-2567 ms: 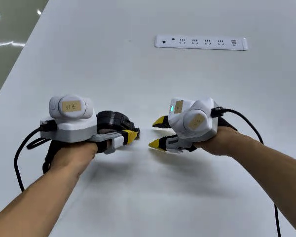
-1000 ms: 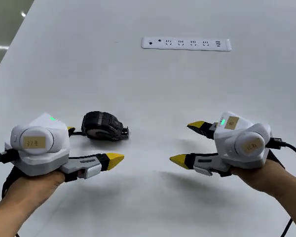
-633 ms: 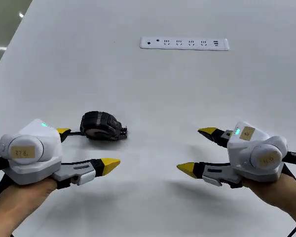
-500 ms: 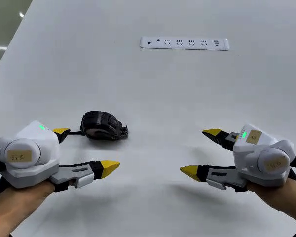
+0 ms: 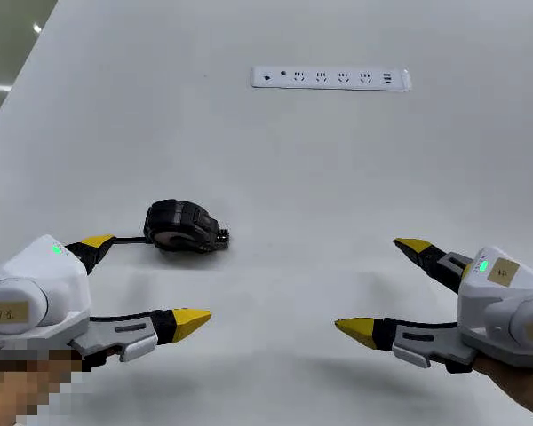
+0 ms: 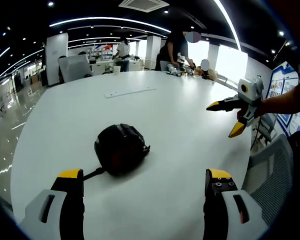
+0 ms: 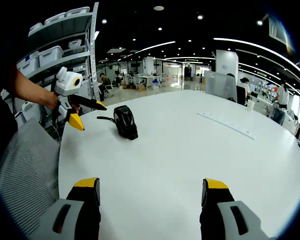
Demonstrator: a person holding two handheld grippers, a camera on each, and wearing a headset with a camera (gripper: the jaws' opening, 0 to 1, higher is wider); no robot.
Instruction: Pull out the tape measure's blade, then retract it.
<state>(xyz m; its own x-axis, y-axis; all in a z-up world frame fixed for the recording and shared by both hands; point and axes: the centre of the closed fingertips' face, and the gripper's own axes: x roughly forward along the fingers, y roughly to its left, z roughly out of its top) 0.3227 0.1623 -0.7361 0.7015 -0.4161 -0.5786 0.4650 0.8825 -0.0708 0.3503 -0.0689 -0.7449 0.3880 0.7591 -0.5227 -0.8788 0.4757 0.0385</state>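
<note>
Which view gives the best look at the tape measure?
The left gripper view: the tape measure sits close and large, straight ahead. The head view shows it smaller, from above; the right gripper view shows it small and far off.

Tan label (image 5: 3, 311) on left gripper (image 5: 147, 279), second tan label (image 5: 503, 272) on right gripper (image 5: 380, 286): handwritten marks, too blurred to read; no other legible text

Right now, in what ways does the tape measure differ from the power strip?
The tape measure is black and rounded; the power strip is white, long and flat. The tape measure lies on the near left part of the table; the power strip lies at the far side. Both rest on it, with nothing holding them.
</note>
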